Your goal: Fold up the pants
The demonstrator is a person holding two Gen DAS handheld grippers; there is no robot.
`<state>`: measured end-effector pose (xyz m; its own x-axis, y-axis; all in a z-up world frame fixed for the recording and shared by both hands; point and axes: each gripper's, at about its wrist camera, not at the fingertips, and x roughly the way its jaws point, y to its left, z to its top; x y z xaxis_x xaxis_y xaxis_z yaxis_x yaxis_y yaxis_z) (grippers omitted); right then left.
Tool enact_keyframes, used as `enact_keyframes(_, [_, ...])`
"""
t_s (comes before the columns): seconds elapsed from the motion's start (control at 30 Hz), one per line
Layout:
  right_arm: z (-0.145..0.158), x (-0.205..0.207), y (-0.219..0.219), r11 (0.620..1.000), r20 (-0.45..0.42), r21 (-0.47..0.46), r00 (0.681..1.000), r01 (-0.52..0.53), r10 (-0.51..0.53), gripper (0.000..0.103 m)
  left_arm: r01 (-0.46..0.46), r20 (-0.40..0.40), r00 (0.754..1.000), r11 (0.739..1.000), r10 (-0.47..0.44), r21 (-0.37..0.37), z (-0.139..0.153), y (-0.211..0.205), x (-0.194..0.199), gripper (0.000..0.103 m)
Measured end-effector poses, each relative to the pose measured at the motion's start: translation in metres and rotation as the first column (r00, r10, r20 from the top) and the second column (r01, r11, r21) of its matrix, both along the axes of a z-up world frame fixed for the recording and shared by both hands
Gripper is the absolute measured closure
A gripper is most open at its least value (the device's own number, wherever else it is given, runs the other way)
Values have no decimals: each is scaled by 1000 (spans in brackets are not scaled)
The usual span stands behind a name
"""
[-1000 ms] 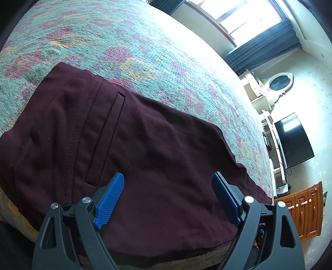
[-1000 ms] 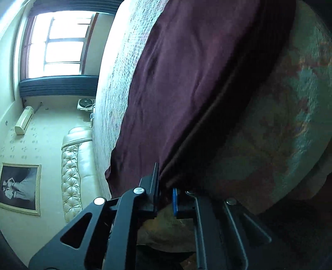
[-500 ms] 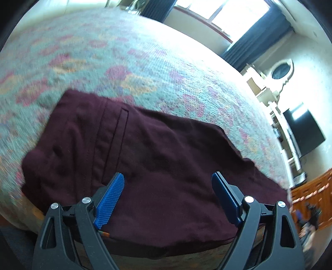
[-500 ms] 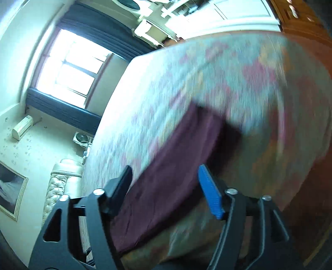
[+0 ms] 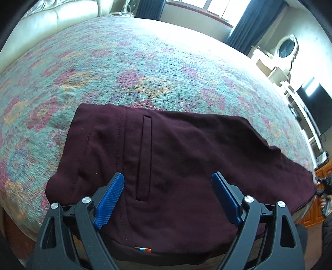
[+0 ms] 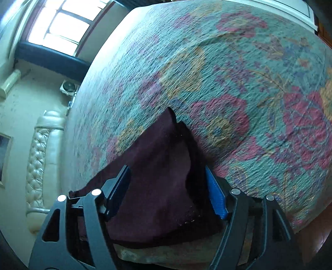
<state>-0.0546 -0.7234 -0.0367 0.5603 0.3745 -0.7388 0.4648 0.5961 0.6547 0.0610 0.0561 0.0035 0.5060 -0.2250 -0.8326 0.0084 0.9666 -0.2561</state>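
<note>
Dark maroon pants (image 5: 182, 153) lie flat along the near edge of a bed with a floral cover (image 5: 128, 62). The waist end with a welt pocket (image 5: 145, 157) is under my left gripper (image 5: 168, 193), which is open and empty above the cloth. The leg end (image 6: 164, 166) of the pants shows in the right wrist view. My right gripper (image 6: 168, 189) is open above it, with its jaws on either side of the hem and nothing held.
A cream leather sofa (image 5: 51, 18) stands beyond the bed's far left. A window with dark curtains (image 5: 244, 27) is at the back. A dresser with mirror (image 5: 286, 49), a TV (image 5: 317, 108) and a wooden cabinet (image 5: 323, 172) stand at the right.
My right gripper was shut on the pants' hem edge and has opened and pulled back above the leg end. My left gripper has drawn back and up, still open.
</note>
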Motion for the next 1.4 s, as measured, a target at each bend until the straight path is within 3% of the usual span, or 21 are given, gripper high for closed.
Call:
enact_keyframes(0.03, [-3, 3, 3, 999, -27, 28, 999, -26, 27, 81, 12, 5, 1000, 1000, -13, 17, 0, -1, -1, 18])
enact_keyframes(0.17, [16, 5, 17, 992, -95, -106, 994, -70, 60, 83, 27, 11, 1000, 999, -27, 22, -3, 0, -3, 18])
enact_keyframes(0.3, [58, 21, 36, 966, -134, -249, 990, -71, 38, 87, 24, 13, 1000, 999, -25, 29, -1, 5, -3, 18])
enact_keyframes(0.47, [106, 24, 50, 952, -112, -296, 993, -79, 48, 88, 24, 2, 1000, 1000, -24, -18, -4, 22, -2, 18])
enact_keyframes(0.6, [143, 32, 79, 937, -89, -331, 992, -111, 86, 88, 58, 21, 998, 998, -58, 12, -6, 18, -5, 18])
enact_keyframes(0.73, [178, 53, 120, 915, -61, -375, 989, -149, 136, 89, 75, 47, 996, 997, -76, 36, -9, 14, -9, 18])
enact_keyframes(0.9, [209, 67, 179, 879, -33, -429, 976, -210, 217, 89, 90, 70, 993, 996, -90, 2, -10, 20, -11, 18])
enact_keyframes(1.13, [223, 86, 271, 840, 5, -456, 943, -294, 333, 89, 100, 86, 991, 995, -99, -4, -12, 18, -9, 17])
enact_keyframes(1.4, [202, 113, 363, 793, -6, -485, 908, -368, 418, 89, 105, 102, 989, 994, -104, -8, -14, 17, -9, 16])
